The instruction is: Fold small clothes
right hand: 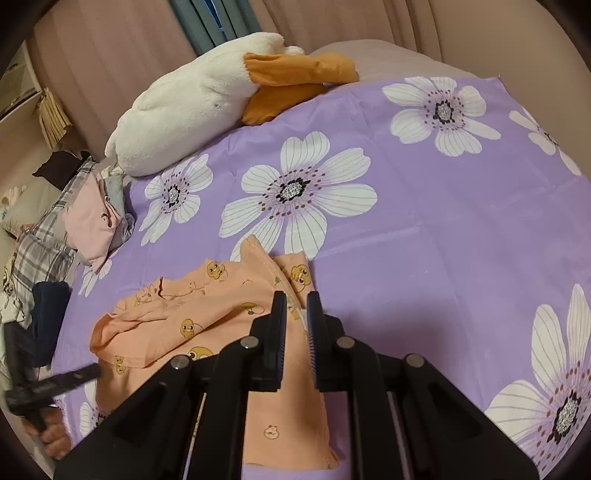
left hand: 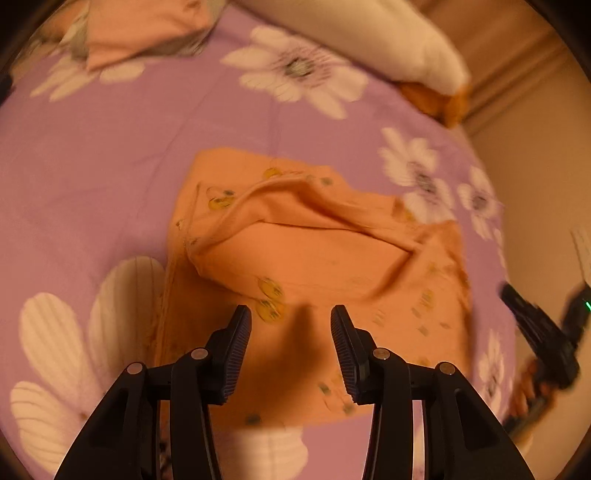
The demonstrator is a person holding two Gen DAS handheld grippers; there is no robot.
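An orange child's garment [left hand: 314,266] printed with small yellow ducks lies partly folded and rumpled on the purple flowered bedsheet [left hand: 92,166]. My left gripper [left hand: 290,317] hovers over its near part, open, with nothing between its fingers. In the right wrist view the same garment [right hand: 207,317] lies under and left of my right gripper [right hand: 296,310], whose jaws stand a narrow gap apart with no cloth pinched. The right gripper [left hand: 532,325] shows blurred off the garment's right side, in a hand. The left gripper [right hand: 85,373] shows blurred at lower left.
A white plush goose [right hand: 192,107] with an orange beak lies at the far side of the bed. A pile of clothes [right hand: 92,221], pink and plaid, sits at the left. A pink folded piece [left hand: 140,29] lies at the far left. The bed's edge [left hand: 506,240] runs down the right.
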